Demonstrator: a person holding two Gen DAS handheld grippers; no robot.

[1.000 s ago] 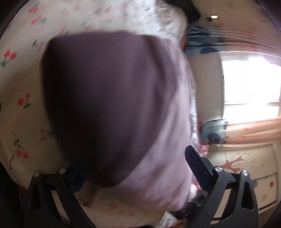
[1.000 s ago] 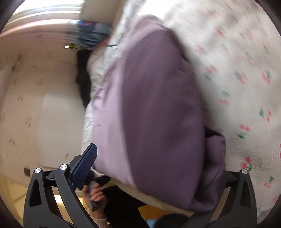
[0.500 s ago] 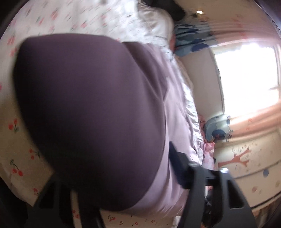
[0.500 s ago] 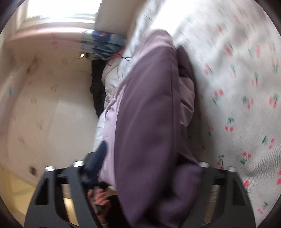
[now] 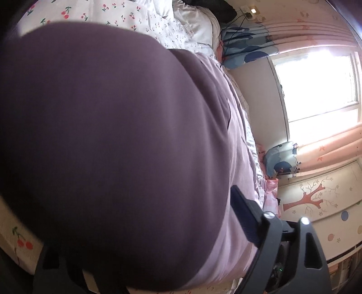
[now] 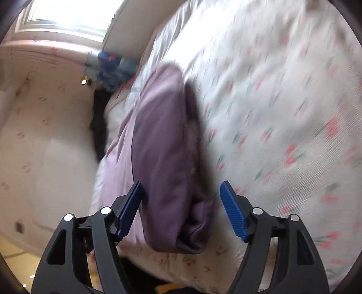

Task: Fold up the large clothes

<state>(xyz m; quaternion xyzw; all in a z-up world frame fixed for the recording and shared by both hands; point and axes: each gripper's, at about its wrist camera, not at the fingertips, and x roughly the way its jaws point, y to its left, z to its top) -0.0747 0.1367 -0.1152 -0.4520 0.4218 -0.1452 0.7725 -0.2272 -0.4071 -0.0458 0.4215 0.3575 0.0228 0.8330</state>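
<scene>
two views, one folded garment. left wrist view: the purple garment fills most of the picture, blurred and very close, dark purple layer over a paler lilac one. it covers one finger of the left gripper altogether; only the right-hand finger shows, dark ribbed pad lying along the lilac edge, whether touching cannot be told. jaws have just been opening again after a brief closing, with the cloth between them; wide apart, but whether they still pinch the cloth cannot be told. gripper points down at a slant over the bed. seen here only: cherry-print bedsheet above the garment, blue patterned pillow at the head, window, pink curtain, tree-painted cabinet.

right wrist view: whole picture motion-blurred. right gripper released, both blue pads clear of the cloth, jaws just now widening after a partial closing; the garment's near corner lies between and beyond them. seen here only: the garment's full outline, a long folded bundle on the bed, running from the near edge toward the pillow end, lilac strip on its left, cherry sheet to its right, pale wall and a cut-off strip of floor at far left.
</scene>
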